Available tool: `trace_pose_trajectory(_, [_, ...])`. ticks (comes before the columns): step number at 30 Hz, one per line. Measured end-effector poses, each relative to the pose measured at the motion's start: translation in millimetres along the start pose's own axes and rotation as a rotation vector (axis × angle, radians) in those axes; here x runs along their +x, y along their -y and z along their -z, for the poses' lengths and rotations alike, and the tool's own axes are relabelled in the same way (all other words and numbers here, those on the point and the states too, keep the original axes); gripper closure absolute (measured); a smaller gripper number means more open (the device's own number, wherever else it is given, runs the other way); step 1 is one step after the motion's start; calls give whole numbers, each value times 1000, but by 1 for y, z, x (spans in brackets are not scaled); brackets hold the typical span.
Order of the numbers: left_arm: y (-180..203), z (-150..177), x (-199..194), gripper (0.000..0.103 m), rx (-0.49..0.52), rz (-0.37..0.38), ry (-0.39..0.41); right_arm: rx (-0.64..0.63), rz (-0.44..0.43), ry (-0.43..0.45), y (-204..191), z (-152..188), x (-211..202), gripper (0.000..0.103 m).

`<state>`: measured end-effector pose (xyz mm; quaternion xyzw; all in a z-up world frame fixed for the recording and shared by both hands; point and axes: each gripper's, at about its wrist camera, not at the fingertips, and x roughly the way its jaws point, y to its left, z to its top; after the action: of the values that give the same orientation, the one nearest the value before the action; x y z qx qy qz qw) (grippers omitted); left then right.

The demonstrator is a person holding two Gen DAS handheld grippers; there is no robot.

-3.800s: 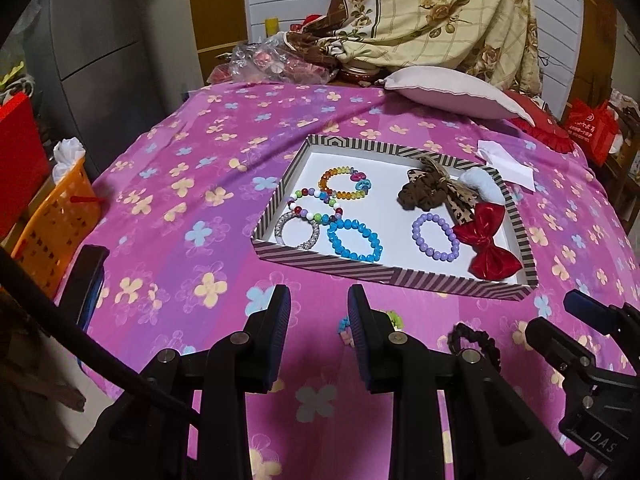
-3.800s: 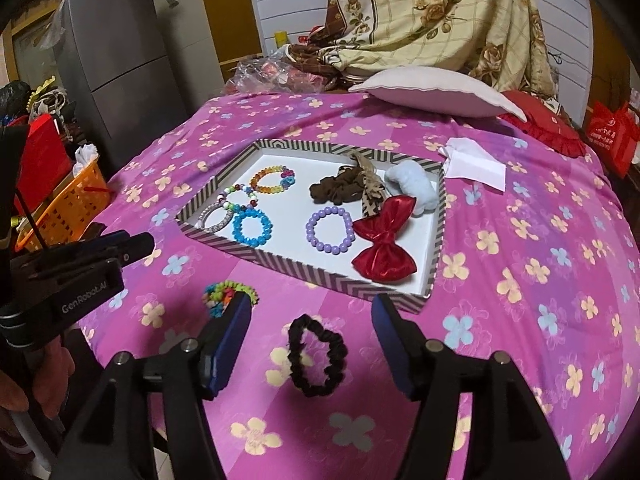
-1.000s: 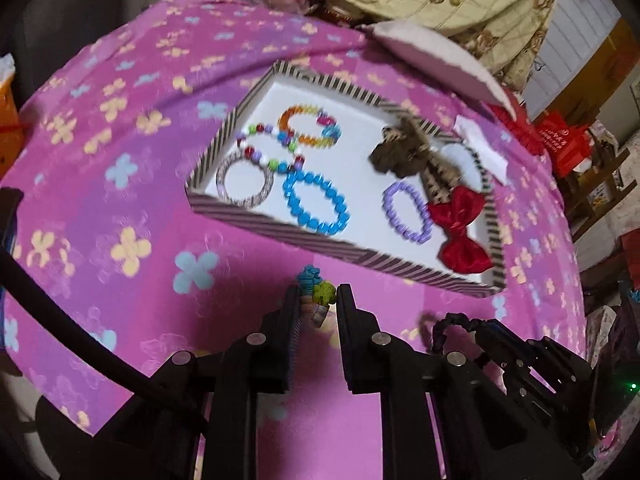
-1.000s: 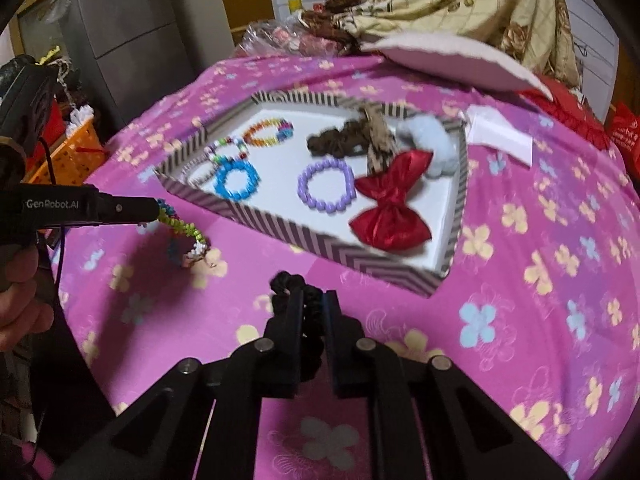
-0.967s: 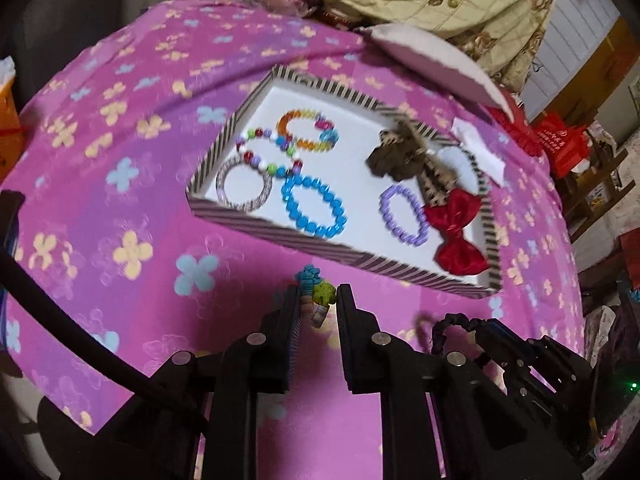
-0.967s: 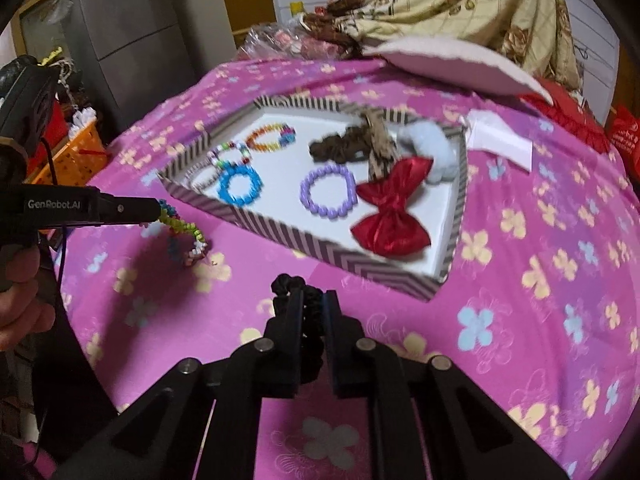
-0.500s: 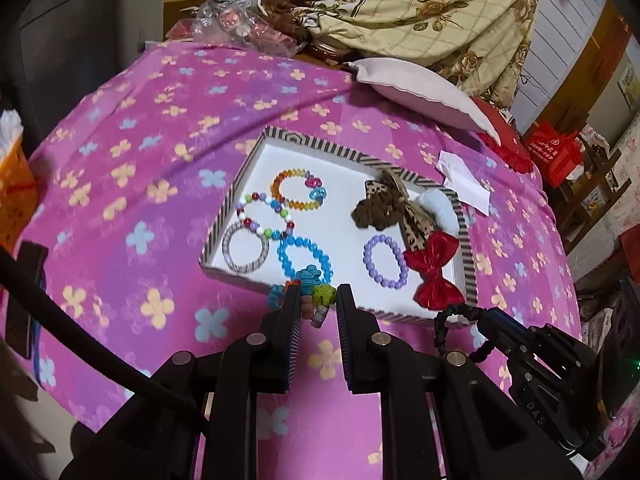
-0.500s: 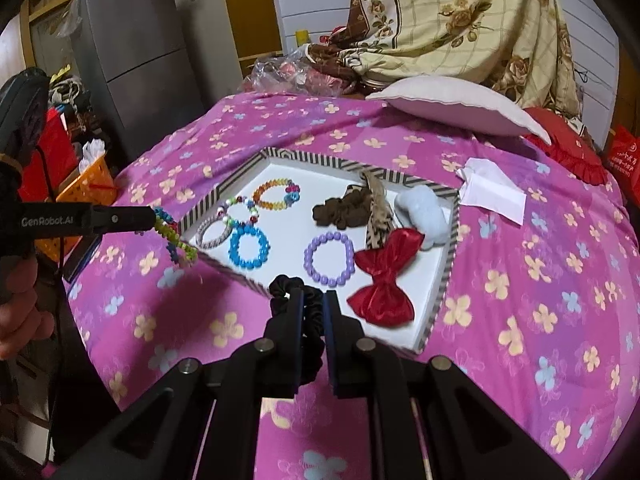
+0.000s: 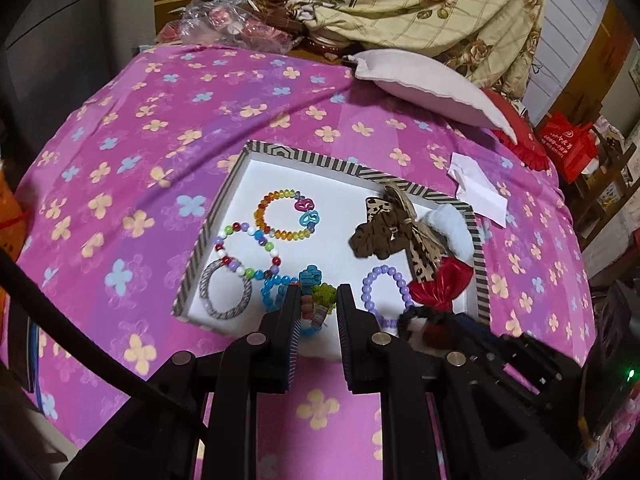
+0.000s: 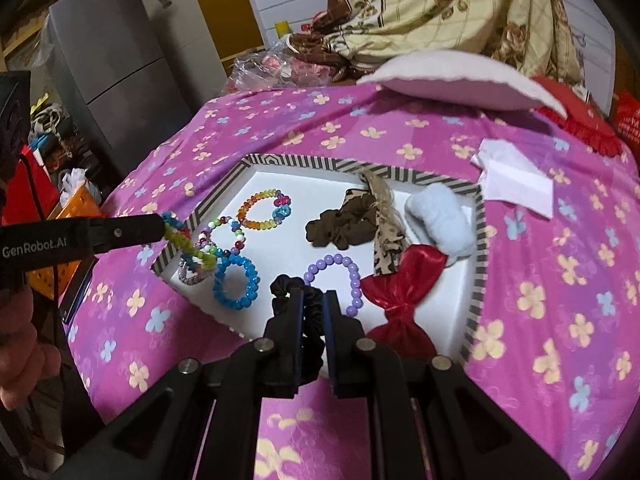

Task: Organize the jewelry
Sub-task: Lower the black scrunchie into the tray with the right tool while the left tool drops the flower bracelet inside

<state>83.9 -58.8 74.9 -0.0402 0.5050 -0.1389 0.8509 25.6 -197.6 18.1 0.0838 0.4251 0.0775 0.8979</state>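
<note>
A striped-rim white tray [image 9: 304,156] lies on the pink flowered bedspread [image 9: 160,128]. My left gripper [image 9: 318,300] is shut on a multicoloured bead bracelet [image 9: 316,280] and hangs over the tray's near left part, above the blue bead bracelet [image 10: 236,280]. From the right wrist view the left gripper [image 10: 164,222] reaches in from the left, the multicoloured bracelet [image 10: 188,246] dangling from it. My right gripper [image 10: 314,300] is shut on a black scrunchie [image 10: 286,284] over the tray's [image 10: 320,162] near edge, by the purple bead bracelet [image 10: 334,264].
The tray also holds an orange bracelet [image 9: 280,216], a silver bangle [image 9: 226,292], a brown scrunchie [image 10: 340,228], a leopard bow [image 10: 386,236], a white fluffy scrunchie [image 10: 438,216] and a red bow [image 10: 400,288]. A pillow [image 9: 424,88] and folded paper [image 10: 516,180] lie beyond. A person's hand [image 10: 20,344] shows at left.
Both grippers have closed on their items, lifted them off the bedspread and carried them forward over the tray's near edge. The tray's contents have not moved.
</note>
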Motion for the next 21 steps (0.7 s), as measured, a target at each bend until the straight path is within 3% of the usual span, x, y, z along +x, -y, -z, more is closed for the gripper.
trace_pose_trajectory(8, [15,-32,40,69,26,5,-38,31,-97,-60,-10,-1,43,93])
trace_pose_trajectory(12, [21,-47,66,69,33,38,-73,31,-76,-79,-8,-1,61,93])
trace_pose_trajectory(17, [27,-61,97,69,51,21,-94,26,-37,-83,-1,-3,72,92])
trace_pose_trajectory(19, [26,-65,108,69,52,9,-101,34,-39,-83,3,-2,71,86])
trace_pose_trajectory(21, [25,-67,116,69,53,-6,-106,51,-42,-70,8,-2,67,74])
